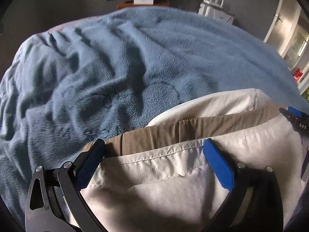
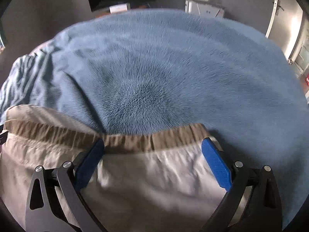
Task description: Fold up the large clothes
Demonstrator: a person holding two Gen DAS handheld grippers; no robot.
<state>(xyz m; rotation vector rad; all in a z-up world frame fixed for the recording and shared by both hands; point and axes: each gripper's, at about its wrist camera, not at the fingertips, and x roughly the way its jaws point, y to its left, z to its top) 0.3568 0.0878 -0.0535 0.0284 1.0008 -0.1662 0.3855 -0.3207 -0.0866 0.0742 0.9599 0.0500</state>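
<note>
Two spread hand-held grippers, left (image 1: 154, 147) and right (image 2: 153, 146), over white-lined trousers' (image 1: 173, 183) brown waistband (image 2: 135, 140) edge, wide blue fleece blanket (image 2: 154, 67) beyond.

White garment (image 1: 173, 189) with tan waistband (image 1: 193, 129) on a plain blue fleece blanket (image 1: 115, 61); blue tool pads (image 1: 218, 166)

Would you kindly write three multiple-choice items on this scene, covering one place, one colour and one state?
1. Where does the white garment with a tan waistband lie?
A. on a fluffy blue blanket
B. on a wooden floor
C. in a basket

2. What colour are the left gripper finger pads?
A. red
B. blue
C. green

3. How does the right gripper stand?
A. shut on the garment
B. out of view
C. open

Answers: 1 A, blanket pile surrounds the garment; 2 B, both pads show blue; 3 C, its fingers stand wide apart over the waistband.
</note>
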